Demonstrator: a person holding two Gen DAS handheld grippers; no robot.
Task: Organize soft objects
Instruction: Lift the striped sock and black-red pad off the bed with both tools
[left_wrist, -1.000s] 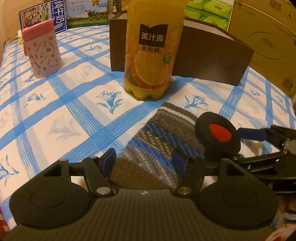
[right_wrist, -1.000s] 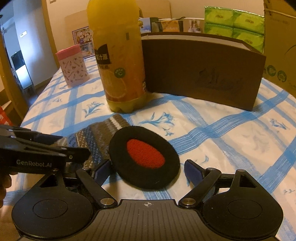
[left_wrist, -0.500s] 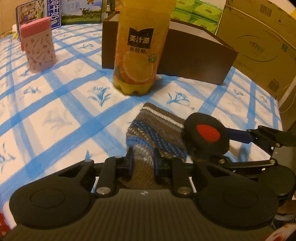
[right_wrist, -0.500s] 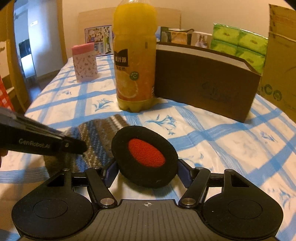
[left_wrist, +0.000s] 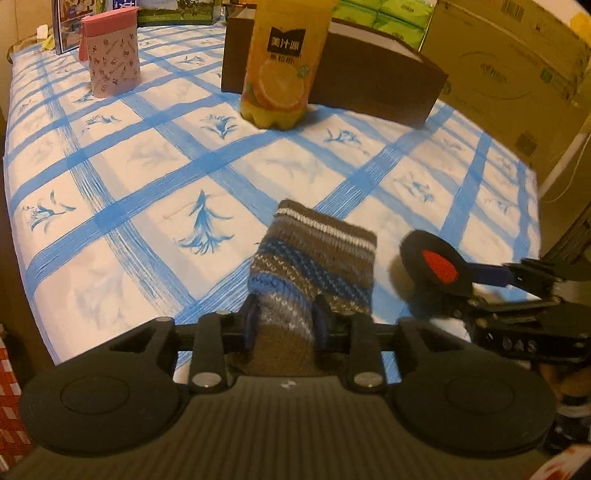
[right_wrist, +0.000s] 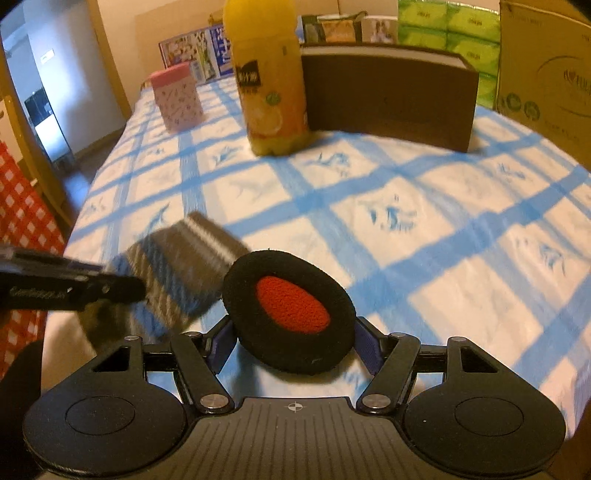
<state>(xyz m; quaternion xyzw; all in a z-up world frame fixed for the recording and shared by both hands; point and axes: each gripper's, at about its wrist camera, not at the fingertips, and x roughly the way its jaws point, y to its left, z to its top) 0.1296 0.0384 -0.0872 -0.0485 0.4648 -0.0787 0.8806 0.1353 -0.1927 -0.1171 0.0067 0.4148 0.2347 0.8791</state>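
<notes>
A striped knitted sock (left_wrist: 317, 254) in brown, blue and white hangs bunched between the blue pads of my left gripper (left_wrist: 284, 321), off the blue-checked tablecloth (left_wrist: 147, 166). The pads press on it while the jaws are opening. The right wrist view shows the sock (right_wrist: 184, 266) blurred at the left, beside the left gripper's fingers (right_wrist: 110, 288). My right gripper (right_wrist: 295, 341) is shut on a round black cushion with a red centre (right_wrist: 291, 306), held tilted just above the cloth. The same cushion (left_wrist: 432, 258) shows to the right of the sock.
An orange juice bottle (left_wrist: 280, 74) stands in front of a brown open box (left_wrist: 369, 81). A pink patterned container (left_wrist: 110, 55) is at the far left. A large cardboard box (left_wrist: 509, 66) and green tissue packs (left_wrist: 388, 14) line the back. The table's edge runs along the left.
Both grippers closed, the left on the sock and the right on the cushion, and lifted them. Both then drew back from the bottle and box, which now look farther away.
</notes>
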